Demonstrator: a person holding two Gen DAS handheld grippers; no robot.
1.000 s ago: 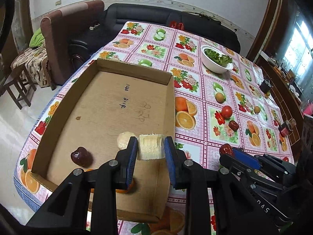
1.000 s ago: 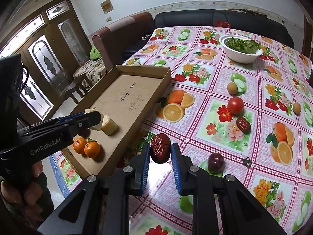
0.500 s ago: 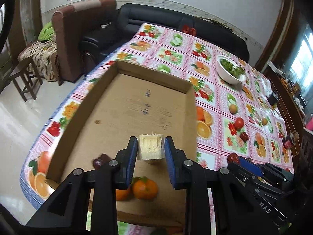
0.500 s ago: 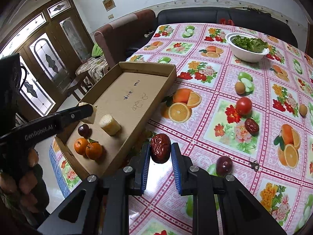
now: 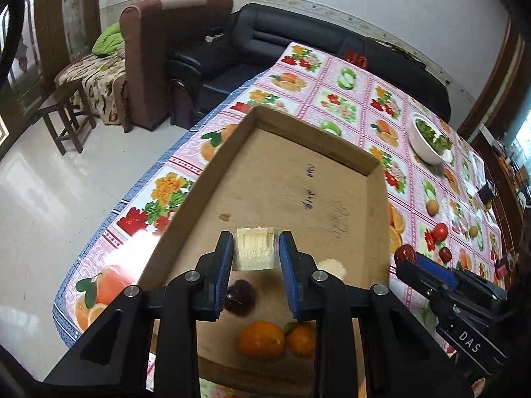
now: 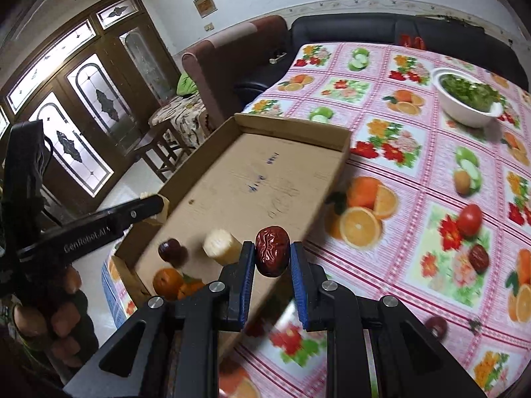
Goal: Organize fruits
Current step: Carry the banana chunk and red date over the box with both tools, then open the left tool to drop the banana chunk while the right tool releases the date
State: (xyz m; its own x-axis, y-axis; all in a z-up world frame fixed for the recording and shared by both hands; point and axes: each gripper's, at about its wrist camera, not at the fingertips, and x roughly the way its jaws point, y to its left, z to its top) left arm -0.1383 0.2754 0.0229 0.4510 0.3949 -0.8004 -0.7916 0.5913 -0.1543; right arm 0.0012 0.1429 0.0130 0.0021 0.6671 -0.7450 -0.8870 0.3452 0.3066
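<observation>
Left wrist view: left gripper (image 5: 255,252) clamps a pale sugarcane chunk (image 5: 255,248) above the cardboard tray (image 5: 212,169). Under it in tray: dark plum (image 5: 240,297), two oranges (image 5: 275,338), second pale chunk (image 5: 332,268), partly hidden.

Right wrist view: right gripper (image 6: 272,254) pinches a red date (image 6: 272,251) w/ narrow fingers, prob. over tray's near edge. Tomato (image 6: 469,219) and another date (image 6: 478,258) sit on tablecloth (image 6: 415,165); bowl of greens (image 6: 468,98) farther back.
</observation>
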